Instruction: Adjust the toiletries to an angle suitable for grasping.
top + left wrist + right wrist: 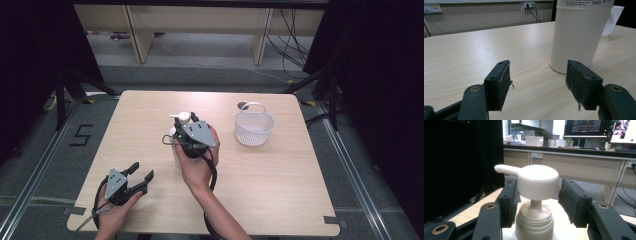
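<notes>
A white pump bottle (176, 154) stands upright near the middle of the table. In the left gripper view its ribbed body (576, 35) rises just beyond the right jaw. My right gripper (189, 121) reaches over the bottle's top from the near side. In the right gripper view the cream pump head (536, 182), spout pointing left, sits between the pads of that gripper (536, 202). The pads stand close on either side without clearly pressing it. My left gripper (141, 171) rests open near the table's front left, nothing between its jaws (537, 77).
A white mesh basket (254, 127) with a handle stands on the wooden table (280, 185) to the right of the bottle, and its edge (612, 20) shows behind the bottle. Black stands and cables lie on the floor around the table.
</notes>
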`<state>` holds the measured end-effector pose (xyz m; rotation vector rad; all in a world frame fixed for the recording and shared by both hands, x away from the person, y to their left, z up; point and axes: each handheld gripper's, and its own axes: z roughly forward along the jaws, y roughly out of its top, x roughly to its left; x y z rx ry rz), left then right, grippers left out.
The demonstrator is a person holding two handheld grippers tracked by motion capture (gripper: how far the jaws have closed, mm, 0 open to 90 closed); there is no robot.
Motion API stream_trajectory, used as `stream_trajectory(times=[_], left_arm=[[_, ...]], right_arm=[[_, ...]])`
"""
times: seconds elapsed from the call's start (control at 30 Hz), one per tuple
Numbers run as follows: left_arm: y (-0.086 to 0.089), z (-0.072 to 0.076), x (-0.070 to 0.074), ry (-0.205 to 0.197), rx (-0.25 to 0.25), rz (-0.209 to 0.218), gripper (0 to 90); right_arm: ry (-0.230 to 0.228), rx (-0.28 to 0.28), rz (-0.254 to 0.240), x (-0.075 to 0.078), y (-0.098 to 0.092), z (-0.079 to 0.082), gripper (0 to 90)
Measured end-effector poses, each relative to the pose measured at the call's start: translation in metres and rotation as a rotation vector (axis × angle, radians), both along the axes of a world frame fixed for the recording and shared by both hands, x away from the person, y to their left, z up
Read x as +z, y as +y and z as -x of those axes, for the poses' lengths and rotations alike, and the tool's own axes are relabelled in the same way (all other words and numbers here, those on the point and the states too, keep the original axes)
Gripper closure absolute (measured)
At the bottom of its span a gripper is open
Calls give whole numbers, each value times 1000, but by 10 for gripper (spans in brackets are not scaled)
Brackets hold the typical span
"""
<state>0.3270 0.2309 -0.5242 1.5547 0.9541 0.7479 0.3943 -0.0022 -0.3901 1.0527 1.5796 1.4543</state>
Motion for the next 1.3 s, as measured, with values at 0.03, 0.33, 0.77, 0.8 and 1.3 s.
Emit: stream_trajectory(times=[0.03,0.33,0.77,0.8,1.3], left_arm=[[0,1,1,15,8,-9,358],[0,1,1,14,6,-7,358],[1,1,1,16,3,-7,358],[1,1,1,16,3,-6,358],[1,1,1,15,3,-6,358]], right_arm=[[5,2,-5,0,0,0,495],[10,-2,-10,1,2,-1,553],[14,4,-24,2,3,0,598],[9,7,-16,2,3,-1,598],[-7,42,-17,10,-4,-6,602]])
